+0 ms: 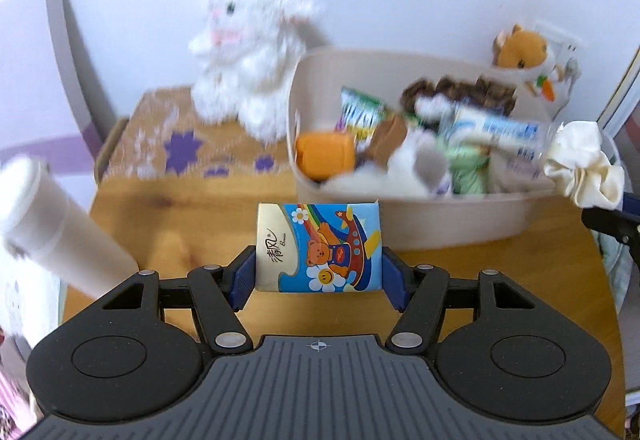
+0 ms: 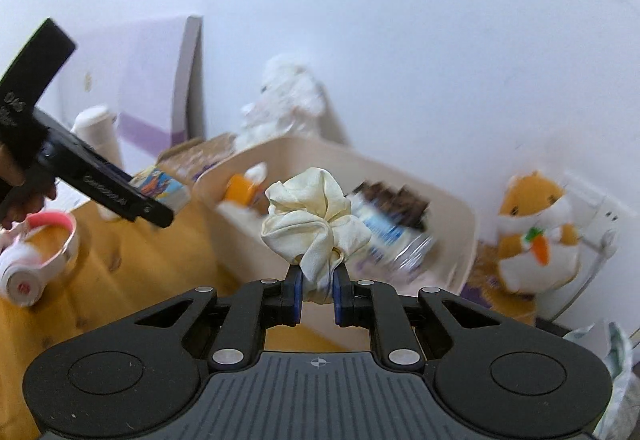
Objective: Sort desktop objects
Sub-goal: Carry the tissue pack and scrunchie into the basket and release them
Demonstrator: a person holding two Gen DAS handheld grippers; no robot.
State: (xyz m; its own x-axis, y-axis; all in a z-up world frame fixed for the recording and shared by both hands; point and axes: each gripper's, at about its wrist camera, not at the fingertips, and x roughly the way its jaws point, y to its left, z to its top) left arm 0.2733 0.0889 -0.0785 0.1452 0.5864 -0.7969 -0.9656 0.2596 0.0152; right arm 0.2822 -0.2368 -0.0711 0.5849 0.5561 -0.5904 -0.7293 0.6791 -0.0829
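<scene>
My left gripper [image 1: 318, 272] is shut on a tissue pack [image 1: 318, 246] printed with a cartoon bear, held above the wooden table [image 1: 208, 207] in front of the beige bin [image 1: 420, 215]. In the right wrist view the same pack [image 2: 160, 185] shows at the tip of the left gripper [image 2: 156, 209], left of the bin [image 2: 452, 207]. My right gripper [image 2: 316, 284] is shut on a cream fabric scrunchie [image 2: 316, 220], raised in front of the bin. The scrunchie [image 1: 584, 167] also appears at the right edge of the left wrist view, over the bin's right end.
The bin holds an orange case [image 1: 326, 153], packets and a bottle [image 1: 496, 129]. A white plush [image 1: 248, 51] sits behind on a patterned box [image 1: 160, 135]. An orange hamster plush [image 2: 536, 236] stands right of the bin. A white cup [image 1: 60, 224] and pink headphones [image 2: 36, 256] lie left.
</scene>
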